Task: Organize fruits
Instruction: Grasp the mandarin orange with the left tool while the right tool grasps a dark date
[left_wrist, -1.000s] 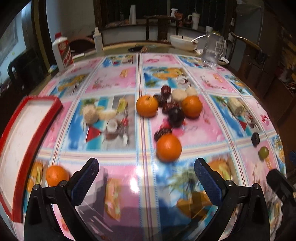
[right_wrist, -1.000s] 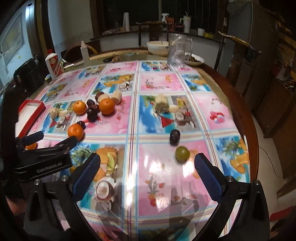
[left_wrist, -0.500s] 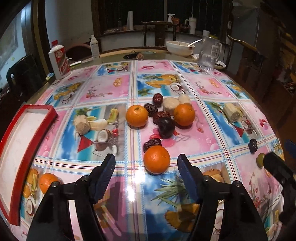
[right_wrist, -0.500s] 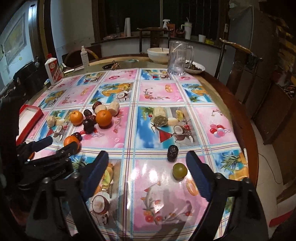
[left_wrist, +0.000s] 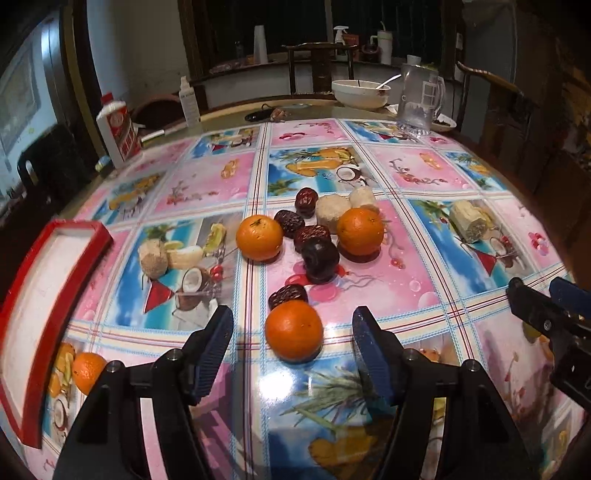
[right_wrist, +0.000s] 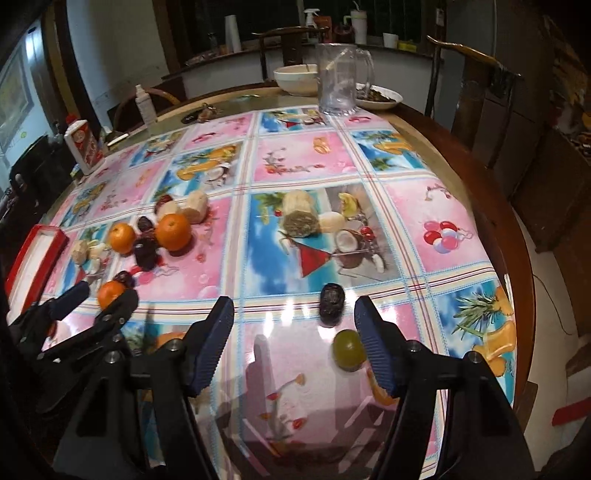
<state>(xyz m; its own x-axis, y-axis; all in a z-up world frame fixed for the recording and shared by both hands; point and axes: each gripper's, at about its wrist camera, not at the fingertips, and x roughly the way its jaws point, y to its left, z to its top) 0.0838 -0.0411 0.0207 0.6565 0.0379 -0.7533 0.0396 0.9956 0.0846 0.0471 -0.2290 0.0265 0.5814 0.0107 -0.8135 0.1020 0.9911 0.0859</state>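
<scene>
Currently left gripper (left_wrist: 291, 326) is open, jaws flanking the nearest orange (left_wrist: 294, 329) at lower centre, untouched. Right gripper (right_wrist: 293, 325) is open; green grape (right_wrist: 348, 350) sits against its right finger. Red tray (left_wrist: 48, 306) lies at left edge.

Oranges (left_wrist: 294, 329) orange, tray (left_wrist: 96, 244) red-rimmed — tablecloth (left_wrist: 424, 254) pink-and-blue checked with fruit prints.

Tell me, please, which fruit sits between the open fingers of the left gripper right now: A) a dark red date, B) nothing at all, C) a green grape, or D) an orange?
D: in the left wrist view, the left gripper is open with an orange sitting on the table between its blue pads, which stand clear of it on both sides.
</scene>
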